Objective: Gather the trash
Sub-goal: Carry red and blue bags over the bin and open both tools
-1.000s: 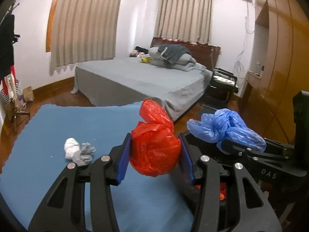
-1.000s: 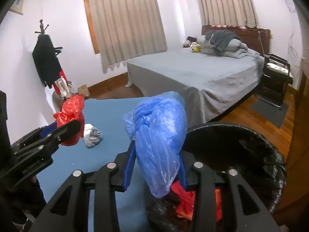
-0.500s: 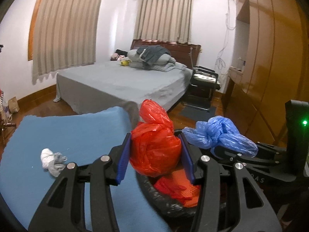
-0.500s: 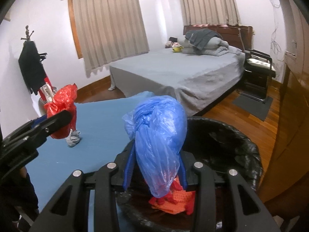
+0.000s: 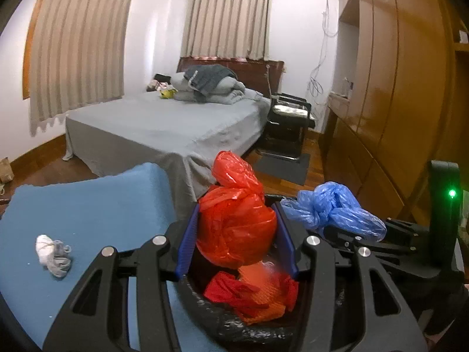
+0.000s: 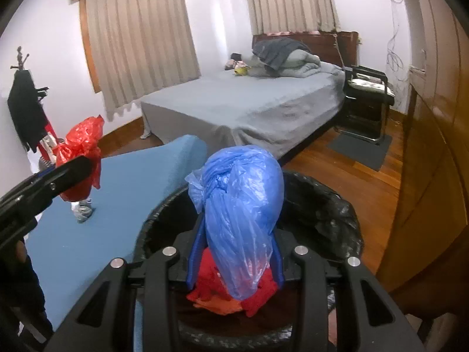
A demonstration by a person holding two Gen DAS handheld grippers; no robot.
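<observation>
Trash bags fill both tools over the bin [image 6: 331,205], a round one lined with black plastic that stands against the edge of the blue mat [image 5: 88,211]. The left hand-held gripper [image 5: 237,240] is closed on a knotted red bag [image 5: 237,228], its blue pads pressed into the bag's two sides, and the bag hangs just above the bin's near rim. The right hand-held gripper [image 6: 236,258] is clamped in the same way on a knotted blue bag [image 6: 240,205], which sits squarely over the bin's opening with its loose tail drooping down toward the inside. In the left wrist view the blue bag [image 5: 334,211] shows just beside the red one, on the side away from the mat; in the right wrist view the red bag [image 6: 80,158] hangs on the mat side of the bin, above the mat's surface. Inside the bin lies a heap of red and orange trash [image 5: 255,296], directly beneath both bags. On the mat, well apart from the bin, lies a small wad of grey and white cloth [image 5: 52,255]. Beyond the bin stands a bed [image 6: 249,105] under a grey sheet, with folded bedding piled at its head, and a wooden wardrobe [image 5: 395,102] runs along the wall on the bin's far side from the mat.
</observation>
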